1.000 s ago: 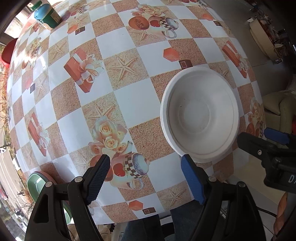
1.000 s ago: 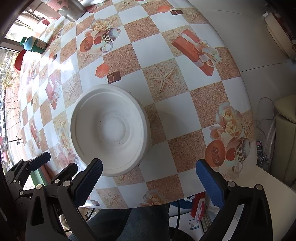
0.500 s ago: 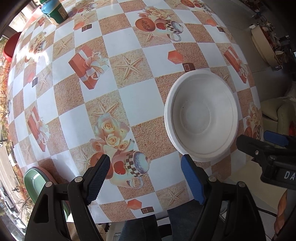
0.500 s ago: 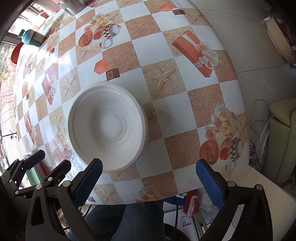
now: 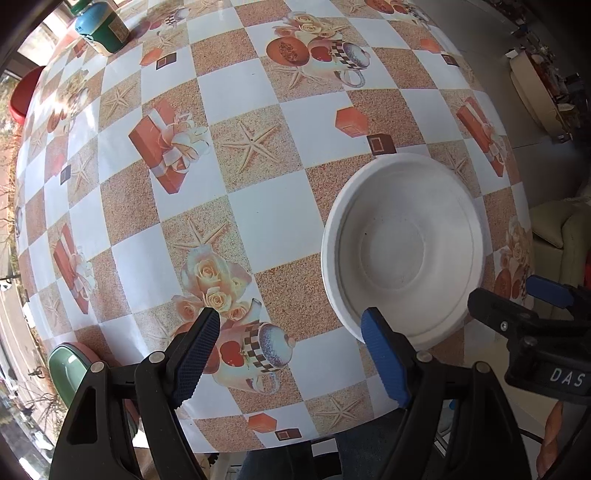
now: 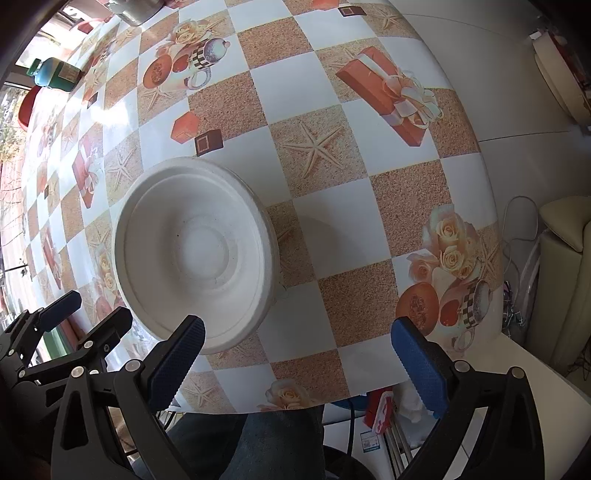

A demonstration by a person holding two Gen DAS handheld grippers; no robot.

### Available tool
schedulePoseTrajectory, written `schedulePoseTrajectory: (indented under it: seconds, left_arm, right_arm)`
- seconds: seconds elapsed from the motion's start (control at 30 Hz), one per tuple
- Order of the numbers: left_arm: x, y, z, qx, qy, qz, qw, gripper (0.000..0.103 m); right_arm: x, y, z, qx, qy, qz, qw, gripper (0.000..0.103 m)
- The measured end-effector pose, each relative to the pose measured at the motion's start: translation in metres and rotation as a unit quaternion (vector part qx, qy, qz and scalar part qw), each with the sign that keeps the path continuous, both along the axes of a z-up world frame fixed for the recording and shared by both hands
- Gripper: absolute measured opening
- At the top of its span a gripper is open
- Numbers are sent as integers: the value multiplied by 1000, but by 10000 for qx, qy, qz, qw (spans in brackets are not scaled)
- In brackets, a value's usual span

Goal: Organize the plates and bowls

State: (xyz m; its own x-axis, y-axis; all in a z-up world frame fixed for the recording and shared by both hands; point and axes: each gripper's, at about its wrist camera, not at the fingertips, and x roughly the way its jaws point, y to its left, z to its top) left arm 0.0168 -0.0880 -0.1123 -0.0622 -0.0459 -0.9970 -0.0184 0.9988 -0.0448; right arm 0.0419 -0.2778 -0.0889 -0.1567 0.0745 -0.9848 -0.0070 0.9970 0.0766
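Note:
A white paper bowl [image 5: 402, 251] sits upright and empty on the checkered tablecloth near the table's front edge; it also shows in the right wrist view [image 6: 194, 251]. My left gripper [image 5: 291, 354] is open and empty, hovering above the front edge just left of the bowl, its right fingertip [image 5: 380, 343] overlapping the bowl's near rim. My right gripper [image 6: 299, 354] is open and empty, hovering right of the bowl, its left fingertip [image 6: 183, 347] by the bowl's near rim. Each gripper shows in the other's view.
A green canister [image 5: 101, 29] stands at the table's far left. A green-and-pink stool [image 5: 70, 369] sits below the table's left edge, a red one [image 5: 24, 96] further back. A beige sofa [image 6: 561, 280] stands on the right. My legs are under the front edge.
Both grippers pulled back slightly toward the front edge and rose; the bowl sits a little further away in view. The bowl has not moved and both grippers stay open.

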Motion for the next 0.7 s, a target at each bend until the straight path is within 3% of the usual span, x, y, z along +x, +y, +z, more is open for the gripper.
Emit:
schedulePoseTrajectory:
  seconds: [0.37, 0.7]
  left_arm:
    - [21, 2, -8, 40, -73, 263, 9996, 82]
    - [44, -8, -39, 109, 73, 226, 9997, 82]
  right_arm:
    - [7, -12, -9, 76, 4, -27, 10000, 101]
    - [20, -3, -22, 8, 35, 191, 9998, 101]
